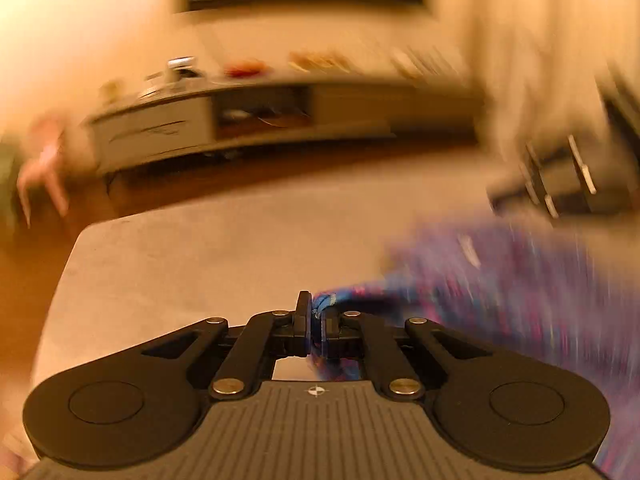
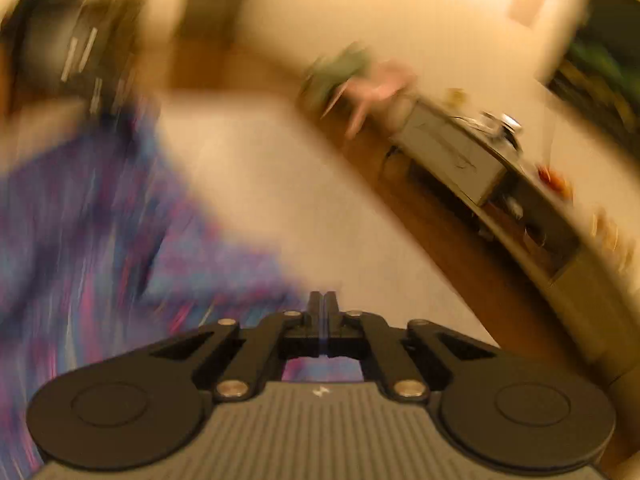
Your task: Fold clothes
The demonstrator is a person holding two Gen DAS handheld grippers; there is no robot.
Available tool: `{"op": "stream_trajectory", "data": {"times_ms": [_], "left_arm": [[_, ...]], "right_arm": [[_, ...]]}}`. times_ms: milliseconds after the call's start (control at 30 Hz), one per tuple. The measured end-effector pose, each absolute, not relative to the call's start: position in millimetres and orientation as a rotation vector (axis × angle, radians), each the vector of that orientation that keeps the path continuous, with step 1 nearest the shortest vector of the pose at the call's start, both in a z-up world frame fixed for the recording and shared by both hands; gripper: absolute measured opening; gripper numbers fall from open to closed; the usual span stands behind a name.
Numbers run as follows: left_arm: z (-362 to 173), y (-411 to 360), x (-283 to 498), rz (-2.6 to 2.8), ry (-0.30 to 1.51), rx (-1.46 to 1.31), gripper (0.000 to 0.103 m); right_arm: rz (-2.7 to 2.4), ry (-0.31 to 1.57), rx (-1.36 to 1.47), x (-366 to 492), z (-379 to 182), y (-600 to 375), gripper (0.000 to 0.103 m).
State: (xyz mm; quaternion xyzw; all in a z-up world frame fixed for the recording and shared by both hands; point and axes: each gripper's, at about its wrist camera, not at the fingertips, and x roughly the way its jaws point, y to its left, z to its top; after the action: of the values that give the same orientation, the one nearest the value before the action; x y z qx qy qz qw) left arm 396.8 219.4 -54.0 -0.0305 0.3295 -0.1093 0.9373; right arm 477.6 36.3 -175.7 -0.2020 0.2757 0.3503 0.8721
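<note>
A blue, purple and pink patterned garment (image 1: 520, 280) spreads over the right side of a pale table (image 1: 224, 252). My left gripper (image 1: 316, 320) is shut on a bunched blue edge of it. In the right wrist view the same garment (image 2: 100, 216) lies blurred at the left, and cloth shows under my right gripper (image 2: 323, 312), whose fingers are pressed together on a thin blue strip of it. The right gripper's body (image 1: 560, 176) appears blurred at the far right of the left wrist view, above the garment.
Both views are smeared by motion. A low TV cabinet (image 1: 248, 116) with small items on top stands beyond a strip of wooden floor (image 1: 280, 172). A pink stool (image 1: 40, 176) is at the left. The table's far edge and rounded left corner (image 1: 92, 232) are visible.
</note>
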Motion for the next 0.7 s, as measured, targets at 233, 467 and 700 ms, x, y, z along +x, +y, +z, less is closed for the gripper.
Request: {"op": "stream_trajectory", "data": {"times_ms": [233,467,700], "left_arm": [[-94.4,248.7,425.7,0.012,0.863,-0.243,0.045],[-96.2,227.0,300.9,-0.023,0.817,-0.073,0.093],[-124.3,209.3,272.9,-0.028,0.846,0.037,0.002]], "right_arm": [[0.467,0.73,-0.153,491.0,-195.0,-10.1,0.057],[0.567,0.836,-0.067,385.0,-220.4,-40.2,0.082],[0.487,0.829,-0.235,363.8,-231.2,-26.9,0.001]]}}
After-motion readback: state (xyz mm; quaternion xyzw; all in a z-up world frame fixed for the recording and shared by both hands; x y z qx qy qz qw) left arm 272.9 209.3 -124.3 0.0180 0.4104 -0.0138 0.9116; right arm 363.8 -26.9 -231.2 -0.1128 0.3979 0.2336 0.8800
